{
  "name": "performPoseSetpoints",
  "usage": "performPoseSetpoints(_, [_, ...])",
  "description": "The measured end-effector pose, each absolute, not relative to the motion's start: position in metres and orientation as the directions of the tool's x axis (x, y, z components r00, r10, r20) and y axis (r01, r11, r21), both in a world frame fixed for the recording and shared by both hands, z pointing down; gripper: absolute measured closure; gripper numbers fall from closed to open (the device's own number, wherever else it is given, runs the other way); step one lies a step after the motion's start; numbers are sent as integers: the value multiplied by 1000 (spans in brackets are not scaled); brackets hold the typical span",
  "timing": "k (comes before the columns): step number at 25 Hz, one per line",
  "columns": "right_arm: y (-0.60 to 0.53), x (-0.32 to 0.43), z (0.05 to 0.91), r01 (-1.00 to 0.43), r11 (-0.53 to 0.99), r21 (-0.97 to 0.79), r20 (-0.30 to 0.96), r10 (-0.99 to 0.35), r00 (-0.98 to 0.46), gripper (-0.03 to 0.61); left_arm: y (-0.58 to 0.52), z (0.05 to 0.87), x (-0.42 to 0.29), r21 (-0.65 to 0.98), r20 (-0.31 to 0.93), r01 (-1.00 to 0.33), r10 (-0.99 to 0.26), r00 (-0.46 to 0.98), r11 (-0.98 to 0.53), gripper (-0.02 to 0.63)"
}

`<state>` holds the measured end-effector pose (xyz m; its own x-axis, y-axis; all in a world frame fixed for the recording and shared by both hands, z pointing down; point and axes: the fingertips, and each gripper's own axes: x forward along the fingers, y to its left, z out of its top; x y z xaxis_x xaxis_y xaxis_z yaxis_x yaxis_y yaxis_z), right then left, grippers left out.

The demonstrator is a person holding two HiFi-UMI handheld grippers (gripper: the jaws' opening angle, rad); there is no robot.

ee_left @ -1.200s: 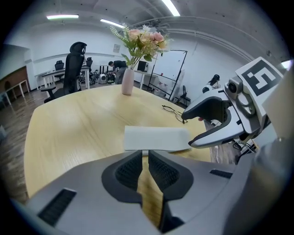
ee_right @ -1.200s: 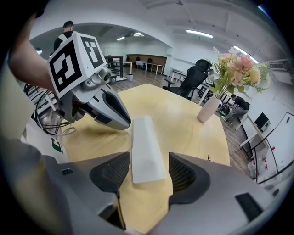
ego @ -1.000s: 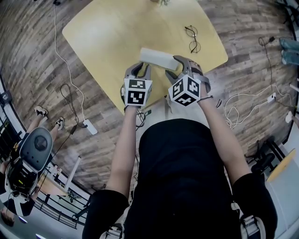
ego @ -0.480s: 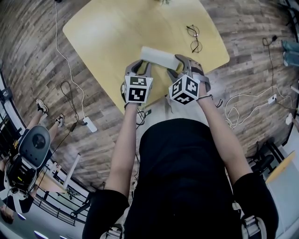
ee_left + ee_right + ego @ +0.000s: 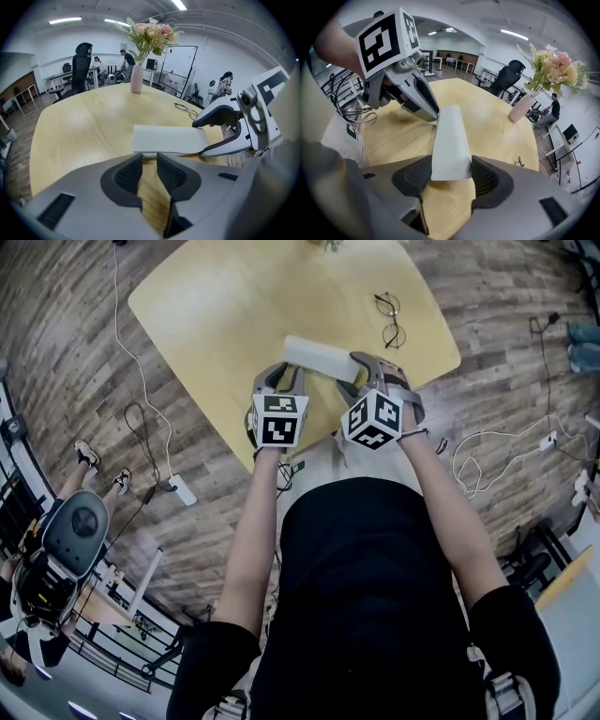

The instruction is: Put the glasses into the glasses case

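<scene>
I see a pale yellow wood-grain worktop [image 5: 216, 315], a plain off-white oblong glasses case [image 5: 319, 356] and thin black wire-framed glasses [image 5: 389, 320]. The plank floor [image 5: 56, 334] is streaky grey-brown, and the slim ceramic vase [image 5: 136, 78] is dusty pink.

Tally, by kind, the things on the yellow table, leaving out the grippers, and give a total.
Glasses case: 1
Glasses: 1
Vase of flowers: 1
Total: 3
</scene>
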<state>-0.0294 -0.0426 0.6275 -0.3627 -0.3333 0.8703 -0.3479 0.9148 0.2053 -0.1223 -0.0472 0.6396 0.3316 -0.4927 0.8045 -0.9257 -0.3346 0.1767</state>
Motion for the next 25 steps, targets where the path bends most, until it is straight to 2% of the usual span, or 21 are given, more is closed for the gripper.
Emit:
performPoseSetpoints(8, [-43,-29,624,-348,922,171,874,-305,-379,299,-47,638,-123,165,809,-929,-493,319,-331,509])
performPoseSetpoints(16, [-47,-31,620,-388,920,59,878,-233,-419,293,-49,638,-125,154,815,-932,-492,308,-328,509])
performPoseSetpoints(25, [-58,-25,600,-434,898,71,851,-282,-443,293,-49,637,-123,128,832,-936,-479,281,-326,509])
